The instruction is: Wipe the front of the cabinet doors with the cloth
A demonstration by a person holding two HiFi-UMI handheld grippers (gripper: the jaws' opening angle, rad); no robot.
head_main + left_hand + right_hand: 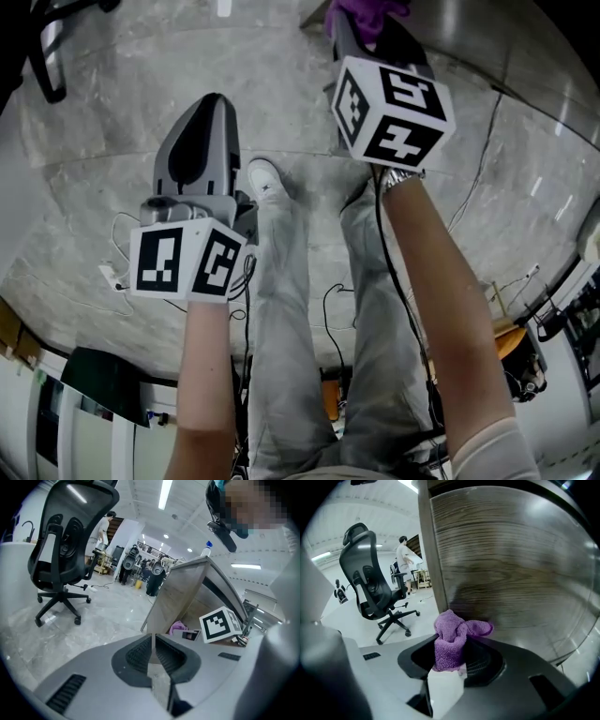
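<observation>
My right gripper (451, 660) pinches the purple cloth (451, 639), which bunches up out of its jaws close in front of the wood-grain cabinet door (511, 564) straight ahead. My left gripper (153, 653) has its jaws pressed together on nothing, and a black office chair (63, 550) stands ahead to its left.

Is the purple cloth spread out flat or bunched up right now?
Bunched up: the purple cloth is crumpled into a wad, pinched between the right gripper's jaws, in front of the wood-grain cabinet door.
</observation>
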